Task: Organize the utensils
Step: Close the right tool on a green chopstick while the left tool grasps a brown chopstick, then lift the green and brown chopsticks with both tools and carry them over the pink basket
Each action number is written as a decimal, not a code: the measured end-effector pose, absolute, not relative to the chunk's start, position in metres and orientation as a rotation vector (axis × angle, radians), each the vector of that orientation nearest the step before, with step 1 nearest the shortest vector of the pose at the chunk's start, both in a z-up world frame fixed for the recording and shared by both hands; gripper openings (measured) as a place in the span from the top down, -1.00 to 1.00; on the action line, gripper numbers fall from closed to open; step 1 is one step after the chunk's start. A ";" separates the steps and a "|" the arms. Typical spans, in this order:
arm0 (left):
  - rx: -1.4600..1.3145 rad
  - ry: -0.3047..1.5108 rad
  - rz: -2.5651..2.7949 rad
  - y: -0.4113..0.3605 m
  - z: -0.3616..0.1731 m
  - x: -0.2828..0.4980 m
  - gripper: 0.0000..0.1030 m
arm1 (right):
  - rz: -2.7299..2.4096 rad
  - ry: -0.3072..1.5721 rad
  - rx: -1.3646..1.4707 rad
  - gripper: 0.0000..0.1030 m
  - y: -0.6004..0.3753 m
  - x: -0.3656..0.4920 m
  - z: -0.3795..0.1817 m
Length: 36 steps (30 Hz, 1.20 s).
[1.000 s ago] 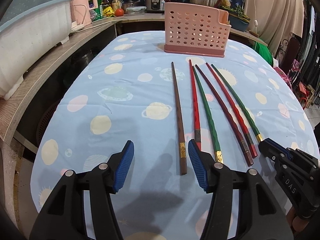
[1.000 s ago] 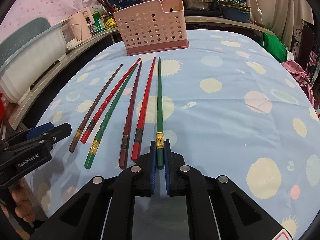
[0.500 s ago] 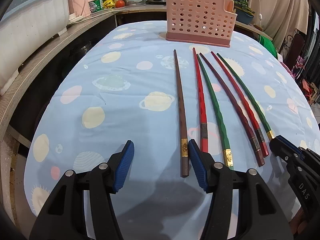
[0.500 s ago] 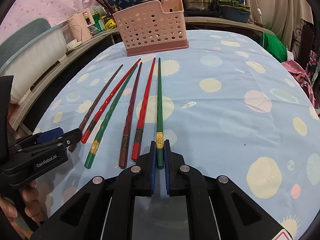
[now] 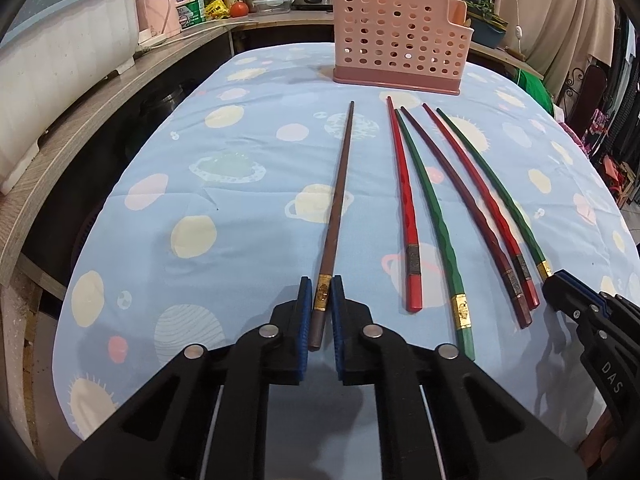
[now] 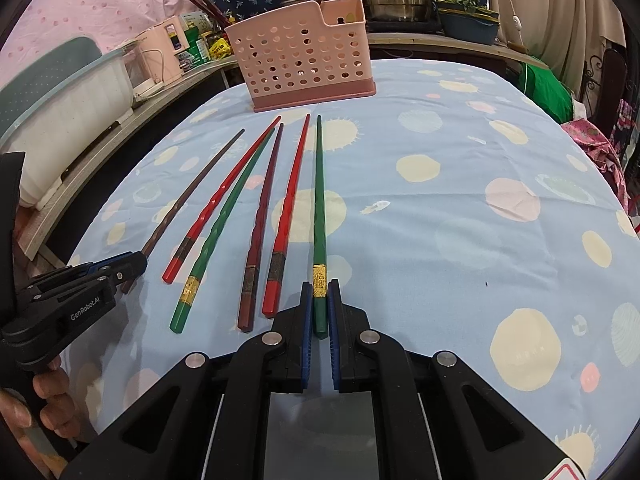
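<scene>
Several long chopsticks lie side by side on the blue spotted tablecloth, tips toward a pink perforated utensil holder (image 5: 400, 44) (image 6: 304, 60) at the far end. My left gripper (image 5: 320, 292) is shut on the thick end of the brown chopstick (image 5: 340, 184), the leftmost one. My right gripper (image 6: 320, 296) is shut on the thick end of the rightmost green chopstick (image 6: 319, 200). Between them lie a red chopstick (image 5: 404, 200), a green one (image 5: 432, 216), a dark maroon one (image 5: 460, 200) and another red one (image 5: 480, 200). All rest on the cloth.
A wooden counter (image 5: 100, 92) runs along the left with a white tub (image 5: 60, 52), a pink kettle (image 5: 160, 4) and bottles. Pots and a rice cooker stand behind the holder. The table's right edge drops to a green bag (image 6: 548, 88) and pink cloth.
My left gripper moved right over the brown chopstick's end and closed on it. My right gripper stays shut on the green chopstick, unmoved.
</scene>
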<state>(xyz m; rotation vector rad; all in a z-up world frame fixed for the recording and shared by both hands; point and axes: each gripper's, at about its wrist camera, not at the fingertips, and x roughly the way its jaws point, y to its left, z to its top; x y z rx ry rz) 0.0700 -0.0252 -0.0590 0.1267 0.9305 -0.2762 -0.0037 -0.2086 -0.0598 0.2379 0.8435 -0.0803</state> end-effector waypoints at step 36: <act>0.072 0.806 -0.293 -0.012 0.058 0.080 0.86 | -0.085 0.545 0.271 0.87 -0.254 -0.019 0.070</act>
